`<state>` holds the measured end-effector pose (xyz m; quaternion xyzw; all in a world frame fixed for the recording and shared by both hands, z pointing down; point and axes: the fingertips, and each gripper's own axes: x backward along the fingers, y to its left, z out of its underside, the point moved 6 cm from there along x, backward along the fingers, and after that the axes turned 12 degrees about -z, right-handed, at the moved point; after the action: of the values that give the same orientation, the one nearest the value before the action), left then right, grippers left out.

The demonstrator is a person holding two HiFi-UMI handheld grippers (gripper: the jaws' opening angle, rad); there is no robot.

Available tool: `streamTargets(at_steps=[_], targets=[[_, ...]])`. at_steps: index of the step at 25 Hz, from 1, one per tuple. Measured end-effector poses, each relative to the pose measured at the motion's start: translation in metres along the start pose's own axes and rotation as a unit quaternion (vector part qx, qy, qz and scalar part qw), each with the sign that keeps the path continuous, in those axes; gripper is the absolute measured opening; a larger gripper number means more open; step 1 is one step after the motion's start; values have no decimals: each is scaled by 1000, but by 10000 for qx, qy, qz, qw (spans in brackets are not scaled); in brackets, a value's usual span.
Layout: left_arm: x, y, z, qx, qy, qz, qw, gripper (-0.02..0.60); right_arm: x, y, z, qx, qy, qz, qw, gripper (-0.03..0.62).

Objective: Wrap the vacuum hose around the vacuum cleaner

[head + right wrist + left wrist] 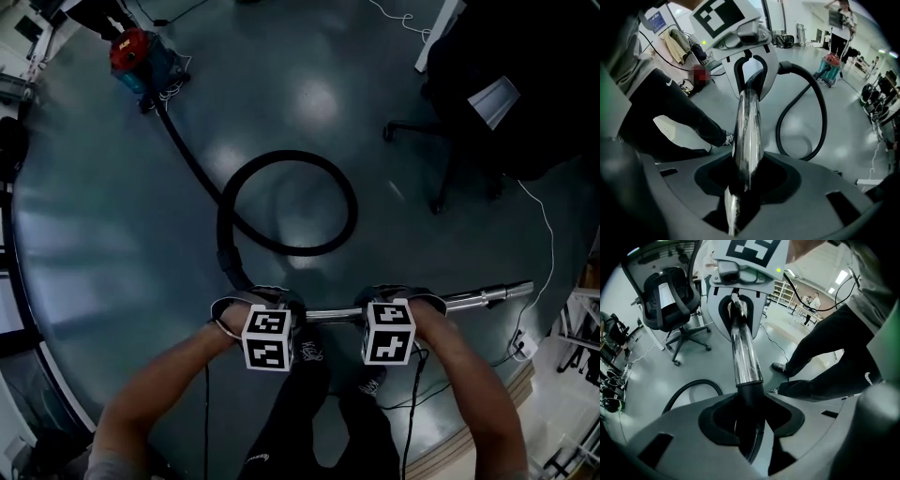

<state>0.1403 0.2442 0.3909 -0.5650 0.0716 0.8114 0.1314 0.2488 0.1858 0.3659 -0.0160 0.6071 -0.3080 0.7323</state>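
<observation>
Glossy grey floor (112,234) fills the scene, with a dark office chair (497,94) well off ahead and to the right of the right tongs. Left tongs (750,425) are pinched on the wand (483,298) at its black cuff, where the chrome tube ends. Right tongs (740,187) are pinched on the chrome tube itself, just beside the left pair, so the wand is carried level between them with its free end running out past the right tongs. Black hose (291,155) leaves the cuff end beside the left tongs, lies in one loose loop on the floor ahead of both, then runs on to the red and teal vacuum cleaner (134,54), far ahead and to the left of the left tongs. No turn of hose is on the cleaner. Judgement: the step in hand is carrying the wand end towards the cleaner; wrapping is not yet begun. The next move calls for closing on the cleaner and leading the slack hose round its body, minding kinks in the loop.
</observation>
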Motion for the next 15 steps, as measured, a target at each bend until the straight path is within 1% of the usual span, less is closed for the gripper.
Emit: streamTargets(at_steps=[5, 8, 10, 12, 15], targets=[[6, 13, 25, 251, -12, -236, 9994, 158, -6, -27, -16, 143, 66, 173, 9997, 147], [10, 19, 38, 443, 19, -373, 9983, 158, -9, -40, -27, 468, -37, 450, 9979, 147], [11, 23, 46, 667, 38, -401, 9970, 158, -9, -49, -33, 754, -20, 725, 9945, 153], [9, 27, 49, 947, 64, -398, 9947, 158, -6, -58, -35, 1055, 106, 978, 9895, 181], [5, 35, 55, 1301, 181, -427, 9904, 158, 9, -72, -37, 1384, 110, 1132, 9838, 196]])
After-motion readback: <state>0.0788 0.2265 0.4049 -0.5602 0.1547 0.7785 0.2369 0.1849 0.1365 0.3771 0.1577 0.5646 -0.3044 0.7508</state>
